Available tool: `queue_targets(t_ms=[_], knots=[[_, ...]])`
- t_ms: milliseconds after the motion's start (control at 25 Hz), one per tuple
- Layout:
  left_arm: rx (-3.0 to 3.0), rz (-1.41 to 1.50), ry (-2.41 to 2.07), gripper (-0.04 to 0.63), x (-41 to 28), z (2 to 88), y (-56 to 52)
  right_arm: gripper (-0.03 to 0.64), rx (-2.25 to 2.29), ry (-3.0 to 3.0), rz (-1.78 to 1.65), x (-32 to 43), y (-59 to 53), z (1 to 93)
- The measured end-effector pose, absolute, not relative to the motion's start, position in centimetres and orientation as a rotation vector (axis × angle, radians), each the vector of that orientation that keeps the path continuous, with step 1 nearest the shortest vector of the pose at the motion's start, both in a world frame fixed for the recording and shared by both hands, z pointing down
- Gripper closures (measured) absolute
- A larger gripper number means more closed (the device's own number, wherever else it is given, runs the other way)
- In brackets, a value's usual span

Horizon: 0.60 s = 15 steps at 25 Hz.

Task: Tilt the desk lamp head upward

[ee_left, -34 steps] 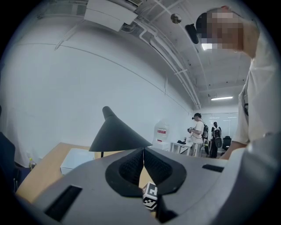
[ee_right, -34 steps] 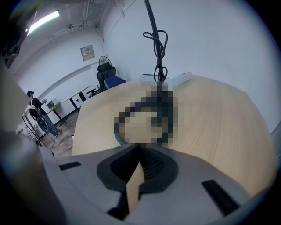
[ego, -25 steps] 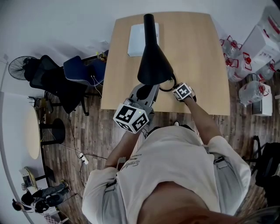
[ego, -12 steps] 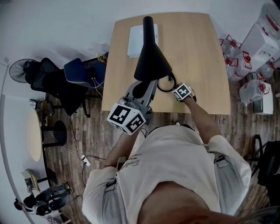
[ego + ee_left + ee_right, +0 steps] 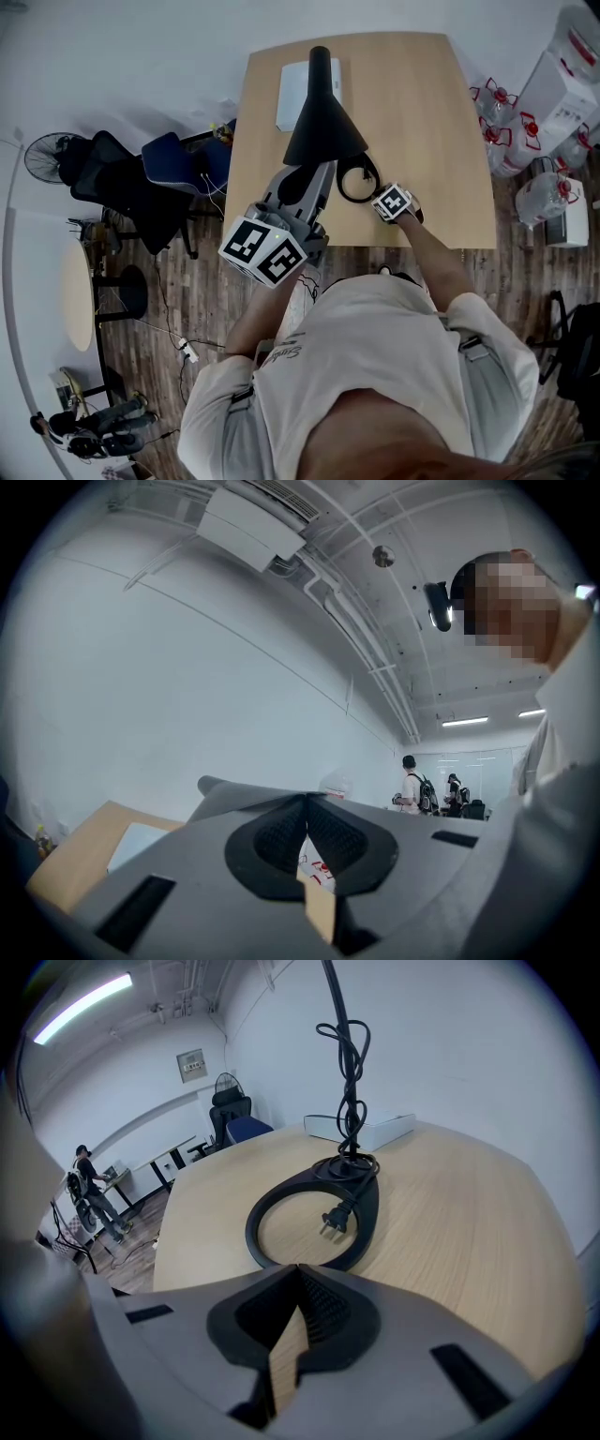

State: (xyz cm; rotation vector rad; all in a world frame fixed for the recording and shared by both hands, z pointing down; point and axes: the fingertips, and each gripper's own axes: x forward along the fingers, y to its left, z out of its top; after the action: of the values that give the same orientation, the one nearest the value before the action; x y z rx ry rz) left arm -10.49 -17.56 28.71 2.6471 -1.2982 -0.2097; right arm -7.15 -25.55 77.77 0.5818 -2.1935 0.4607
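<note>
Lamp head (image 5: pixel 323 127) shifted back (mouth toward person (image 5: pixel 375 375)).

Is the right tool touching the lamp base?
Cannot tell: the right gripper view shows the right tool, shut, covering the near rim of the lamp base.

No wording could be read. Script print on the person's shirt (image 5: pixel 281 352), at seven o'clock in the head view, was too small. So was red print on the white carton (image 5: pixel 565 77) at two o'clock. The wall plaque (image 5: pixel 190 1065), at eleven o'clock in the right gripper view, was blurred.
</note>
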Motion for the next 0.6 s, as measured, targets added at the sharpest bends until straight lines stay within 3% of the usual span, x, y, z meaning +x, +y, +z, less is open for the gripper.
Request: queue_targets(t_ms=[600], knots=[[2.707, -0.220, -1.300, 0.580, -10.6, 24.4, -19.0, 0.621, 0.581, -2.188, 0.433, -7.2, -25.5, 77.9]])
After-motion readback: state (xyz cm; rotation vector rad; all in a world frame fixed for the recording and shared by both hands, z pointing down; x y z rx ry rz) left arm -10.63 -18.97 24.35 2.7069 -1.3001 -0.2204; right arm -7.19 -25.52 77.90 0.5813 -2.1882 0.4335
